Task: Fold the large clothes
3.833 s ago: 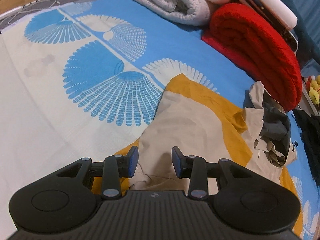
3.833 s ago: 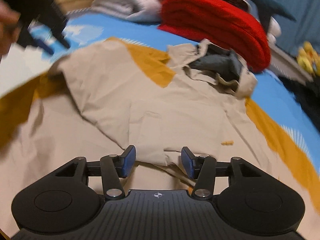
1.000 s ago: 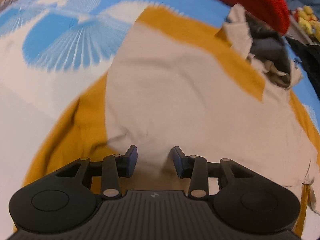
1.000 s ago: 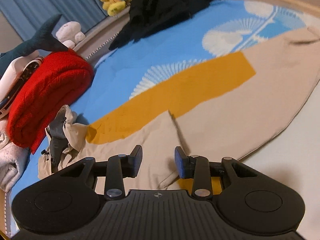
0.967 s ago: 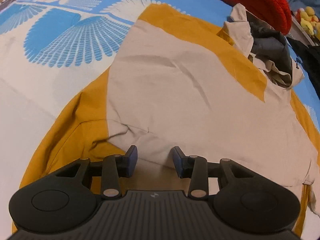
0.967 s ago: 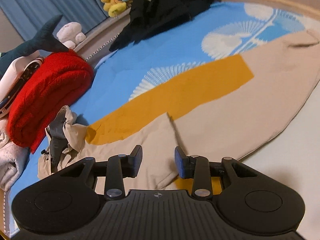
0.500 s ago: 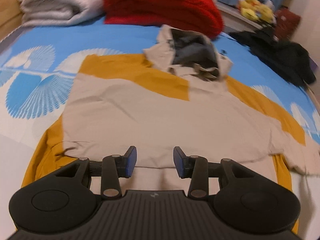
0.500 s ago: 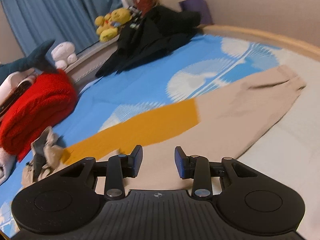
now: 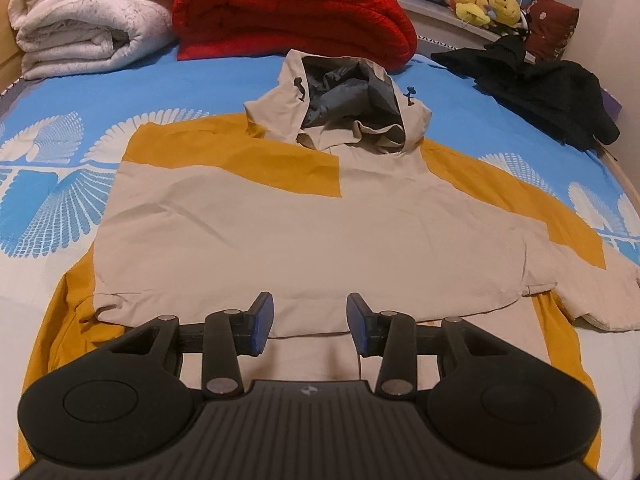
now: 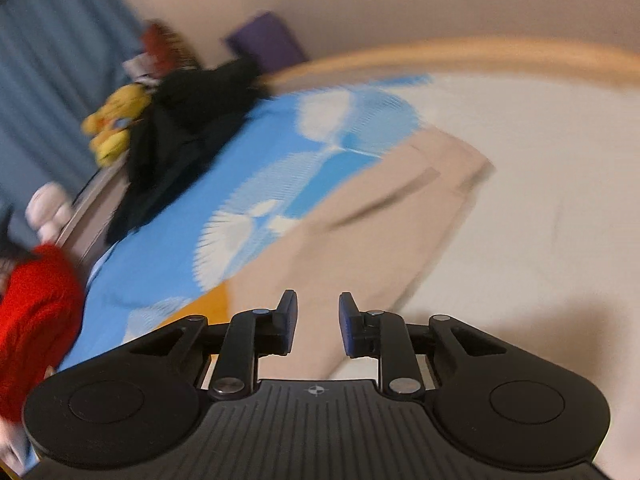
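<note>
Right now my left gripper [image 9: 308, 326] hangs with its jaws apart and nothing between them, just above the near hem of the hooded jacket [image 9: 304, 232], which lies spread flat on the blue patterned bedspread [image 9: 192, 92] with its hood [image 9: 344, 104] at the far end, close to the red blanket [image 9: 288, 8]. Its left sleeve looks already folded across the chest, while the right sleeve [image 10: 384, 216] runs out long toward the pale part of the bed; my right gripper [image 10: 314, 328], also parted and empty, points along that sleeve in a blurred view. I judge the jacket to be thin woven shell cloth: light, limp, a little slick, with no stiffness to carry a fold by itself, so it should drape and slide rather than hold shape. I'd pinch it where the cloth is doubled, at the cuff or along a sleeve seam, since a single layer might slip from the pads. For the body fold later, the hem corners look like the firmest hold. Lifting low and laying it across slowly should keep the panel underneath from dragging along and wrinkling.
</note>
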Available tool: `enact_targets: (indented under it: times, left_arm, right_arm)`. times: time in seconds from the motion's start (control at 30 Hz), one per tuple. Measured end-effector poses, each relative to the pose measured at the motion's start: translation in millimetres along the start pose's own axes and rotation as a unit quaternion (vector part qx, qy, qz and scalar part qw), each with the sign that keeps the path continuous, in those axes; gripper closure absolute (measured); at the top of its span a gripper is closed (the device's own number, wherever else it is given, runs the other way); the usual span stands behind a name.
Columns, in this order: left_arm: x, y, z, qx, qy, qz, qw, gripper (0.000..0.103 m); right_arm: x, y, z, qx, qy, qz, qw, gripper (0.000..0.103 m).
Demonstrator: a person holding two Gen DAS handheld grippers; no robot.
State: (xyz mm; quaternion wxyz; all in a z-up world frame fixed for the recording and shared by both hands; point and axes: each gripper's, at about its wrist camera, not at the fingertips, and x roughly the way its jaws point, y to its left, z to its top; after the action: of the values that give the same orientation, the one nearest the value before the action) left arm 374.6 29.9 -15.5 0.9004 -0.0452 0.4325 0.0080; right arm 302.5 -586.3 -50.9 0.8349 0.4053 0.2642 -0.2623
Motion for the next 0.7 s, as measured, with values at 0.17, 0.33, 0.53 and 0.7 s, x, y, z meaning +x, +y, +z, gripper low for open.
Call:
enact_targets:
  times: [0.17, 0.33, 0.53, 0.7]
  left_arm:
    - [4.7, 0.0, 0.2, -0.003, 0.004, 0.001, 1.0, 0.058]
    - [7.7, 1.4, -0.7, -0.003, 0.007, 0.003, 1.0, 0.058]
    - [12.9, 3.3, 0.2, -0.005, 0.009, 0.007, 0.9999, 0.058]
    - [17.7, 6.2, 0.9, -0.005, 0.013, 0.011, 0.9998, 0.058]
  right_arm:
    - [39.8, -35.1, -1.7, 0.073, 0.044, 0.006, 0.996, 0.078]
    - [74.7, -47.7, -9.0, 0.094, 0.061, 0.006, 0.994, 0.072]
    - [85.2, -55.7, 0.2, 0.107, 0.012, 0.006, 0.994, 0.073]
    - [90.1, -73.8, 14.5, 0.13, -0.03, -0.002, 0.991, 0.073]
